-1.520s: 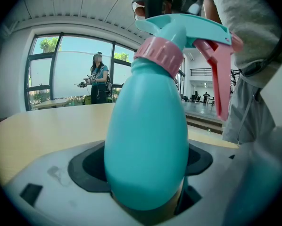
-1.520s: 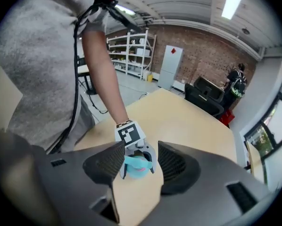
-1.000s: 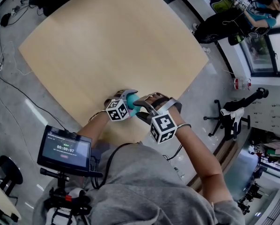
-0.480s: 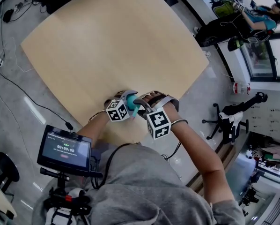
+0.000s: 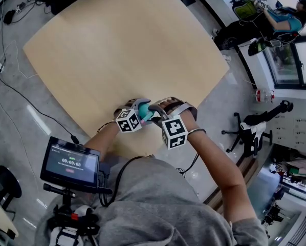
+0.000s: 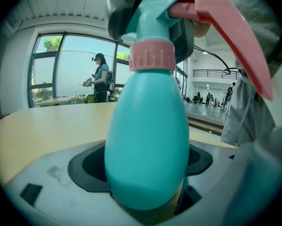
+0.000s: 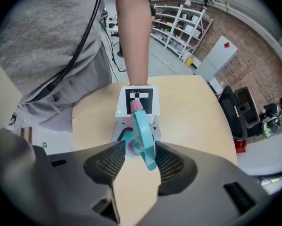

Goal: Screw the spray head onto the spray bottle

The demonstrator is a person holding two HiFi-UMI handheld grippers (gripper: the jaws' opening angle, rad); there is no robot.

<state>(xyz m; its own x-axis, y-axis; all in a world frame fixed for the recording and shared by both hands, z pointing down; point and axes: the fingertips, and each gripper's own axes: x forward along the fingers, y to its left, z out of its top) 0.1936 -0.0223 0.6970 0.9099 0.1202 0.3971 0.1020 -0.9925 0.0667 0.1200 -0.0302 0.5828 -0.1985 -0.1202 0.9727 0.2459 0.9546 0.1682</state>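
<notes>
A teal spray bottle [image 6: 148,145] with a pink collar [image 6: 151,55] and a pink trigger [image 6: 226,27] stands upright near the wooden table's [image 5: 117,50] near edge. My left gripper [image 5: 140,110] is shut on its belly, and the dark pads [image 6: 89,168] press its lower sides. My right gripper [image 7: 140,163] points down from above. Its jaws stand wide on either side of the teal spray head [image 7: 143,140], the right pad close against it and a gap at the left. In the head view the bottle [image 5: 146,114] shows between the two marker cubes.
A small monitor on a rig [image 5: 71,164] sits at the lower left. Cables [image 5: 9,96] trail over the floor at the left. An office chair [image 5: 250,129] and a seated person [image 5: 286,14] are off the table's right side.
My right gripper has come down a little and closer over the spray head. The left gripper and the bottle have stayed put.
</notes>
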